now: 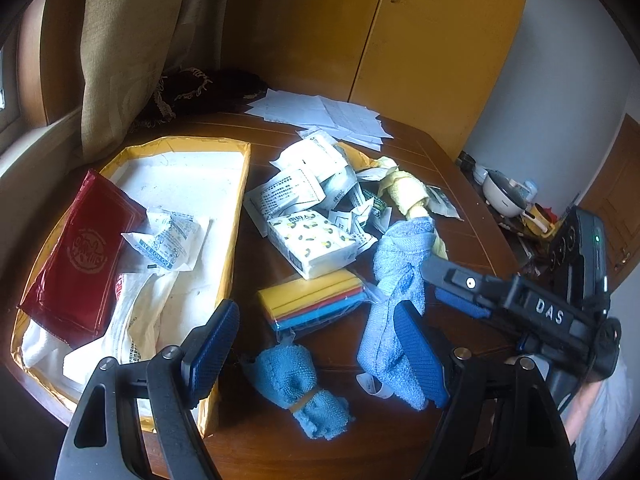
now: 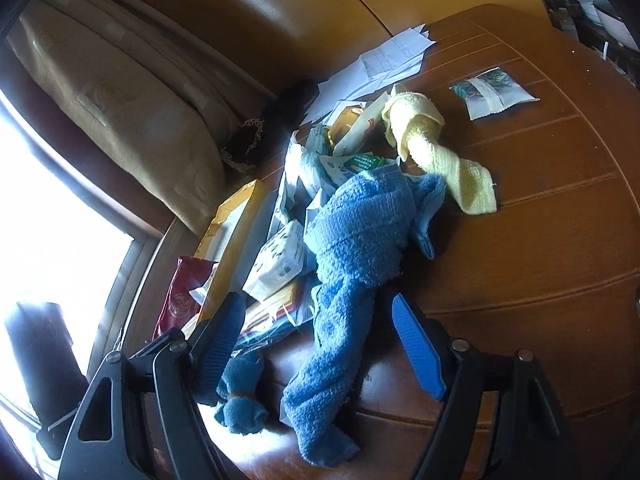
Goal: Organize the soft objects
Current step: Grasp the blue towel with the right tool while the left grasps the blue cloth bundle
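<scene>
Sorting is under way, we judge: some soft packs already lie in the yellow tray (image 1: 236, 216), while a heap waits on the wooden table (image 2: 540, 240). Our left claw (image 1: 316, 352) hangs with its jaws spread, gripping nothing, above the table between tray and heap. Our right claw (image 2: 320, 344) also stands wide apart and holds nothing; the loose blue towel (image 2: 352, 240) runs up between its blue pads (image 2: 416, 344), not yet pinched. In the left view the right claw's finger reaches in to the upper part of this towel.

We take the towel as the piece in hand. The next move, in our judgement, calls for closing the right claw on its bunched middle, where the cloth is thickest, and lifting clear of the packets under its far end before carrying it leftward to the tray. The yellow towel (image 2: 436, 148) touches its far end and may drag along.

Counting, we see three towels: the loose blue one, a rolled blue one (image 1: 304, 392) bound with a rubber band, and the yellow one. One tissue pack (image 1: 312, 244) and one pack of coloured sponges (image 1: 316, 300) lie in the heap, plus several white sachets, too jumbled to count. One red pouch (image 1: 80, 256) and one white sachet (image 1: 168, 240) rest in the tray, and one sachet (image 2: 492, 92) lies apart.
</scene>
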Motion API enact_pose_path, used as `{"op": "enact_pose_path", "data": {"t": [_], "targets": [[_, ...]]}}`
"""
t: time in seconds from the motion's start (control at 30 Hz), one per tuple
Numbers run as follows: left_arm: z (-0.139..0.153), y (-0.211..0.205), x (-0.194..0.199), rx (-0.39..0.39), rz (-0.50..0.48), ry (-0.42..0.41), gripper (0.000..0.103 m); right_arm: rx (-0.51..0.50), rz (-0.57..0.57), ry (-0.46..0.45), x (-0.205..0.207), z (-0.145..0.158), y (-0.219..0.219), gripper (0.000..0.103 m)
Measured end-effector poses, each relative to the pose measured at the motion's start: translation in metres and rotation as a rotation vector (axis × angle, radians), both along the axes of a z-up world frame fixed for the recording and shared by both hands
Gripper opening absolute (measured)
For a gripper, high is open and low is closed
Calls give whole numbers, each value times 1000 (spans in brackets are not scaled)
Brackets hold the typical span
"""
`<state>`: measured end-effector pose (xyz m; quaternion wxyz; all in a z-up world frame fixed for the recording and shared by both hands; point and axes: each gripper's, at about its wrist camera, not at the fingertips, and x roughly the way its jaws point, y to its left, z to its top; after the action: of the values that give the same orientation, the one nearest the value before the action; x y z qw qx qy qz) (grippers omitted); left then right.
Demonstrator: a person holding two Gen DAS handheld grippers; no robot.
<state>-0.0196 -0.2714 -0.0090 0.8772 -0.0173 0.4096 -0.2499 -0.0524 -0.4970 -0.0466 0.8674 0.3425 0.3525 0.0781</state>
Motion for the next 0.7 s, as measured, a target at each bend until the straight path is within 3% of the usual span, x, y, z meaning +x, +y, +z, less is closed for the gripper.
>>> {"op": "enact_pose_path", "data": {"t": [0.43,0.57,0.7], "targets": [[-3,5,-5,26,-27,-5,83,19,-68,96,39,-15,-3,74],[-8,8,-8,30,-41,24,83,26,-84,109,35,-19,-8,46],[-9,6,-14,51,-59,18,83,27,-92,97,28,-20,-10,36]]}}
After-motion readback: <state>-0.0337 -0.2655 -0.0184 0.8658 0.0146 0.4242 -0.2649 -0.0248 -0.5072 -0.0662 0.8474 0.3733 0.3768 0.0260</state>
